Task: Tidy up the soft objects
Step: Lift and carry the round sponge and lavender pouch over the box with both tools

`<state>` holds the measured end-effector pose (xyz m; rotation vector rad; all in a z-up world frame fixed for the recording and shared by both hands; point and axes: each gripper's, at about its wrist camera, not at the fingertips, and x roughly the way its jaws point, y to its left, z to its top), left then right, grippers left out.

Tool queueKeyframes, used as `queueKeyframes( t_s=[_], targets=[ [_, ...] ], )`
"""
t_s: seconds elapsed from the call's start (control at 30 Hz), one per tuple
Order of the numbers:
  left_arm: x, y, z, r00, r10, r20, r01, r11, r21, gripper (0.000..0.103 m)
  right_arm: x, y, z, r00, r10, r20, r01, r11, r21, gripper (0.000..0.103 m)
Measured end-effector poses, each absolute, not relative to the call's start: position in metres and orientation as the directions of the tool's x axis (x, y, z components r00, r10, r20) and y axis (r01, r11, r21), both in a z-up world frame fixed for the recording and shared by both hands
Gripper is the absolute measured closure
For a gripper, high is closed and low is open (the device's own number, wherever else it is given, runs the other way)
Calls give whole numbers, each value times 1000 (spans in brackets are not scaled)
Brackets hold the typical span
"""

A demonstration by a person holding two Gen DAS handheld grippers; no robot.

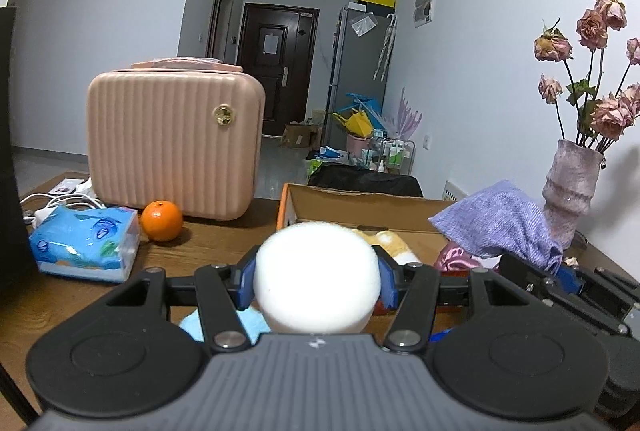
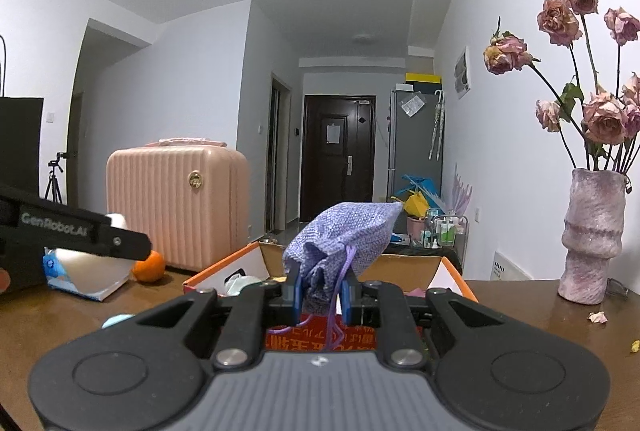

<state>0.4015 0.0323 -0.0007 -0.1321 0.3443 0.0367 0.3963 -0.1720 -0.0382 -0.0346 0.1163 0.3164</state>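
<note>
My left gripper (image 1: 318, 277) is shut on a white foam ball (image 1: 318, 271), held above the wooden table just before an open cardboard box (image 1: 360, 205) with an orange rim. Inside the box lie a yellow-and-white plush (image 1: 394, 245) and a pink satin item (image 1: 454, 257). My right gripper (image 2: 322, 297) is shut on the gathered neck of a purple woven drawstring pouch (image 2: 344, 231), raised over the box (image 2: 404, 263). That pouch (image 1: 496, 227) also shows at the right of the left wrist view. A light blue soft item (image 1: 192, 325) lies on the table under my left gripper.
A pink ribbed case (image 1: 174, 143) stands at the back left, with an orange (image 1: 162, 221) and a blue tissue pack (image 1: 86, 245) in front of it. A vase of dried roses (image 2: 592, 235) stands at the right, fallen petals (image 2: 598, 317) near it. White cables (image 1: 60, 201) lie far left.
</note>
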Motion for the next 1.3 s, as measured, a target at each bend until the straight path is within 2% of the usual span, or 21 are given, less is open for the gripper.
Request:
queueKeyframes(
  t_s=[0.8,1.3],
  targets=[
    [485,5,20,949,-2,-317,-38,992,-119,46,462,-167,-37,953,279,-117,-279,960,15,86],
    [547,1,16,928,-3,-372,-55,988,-145,46,507,-158,-45,959,243,-146,-242,970,28,86]
  ],
)
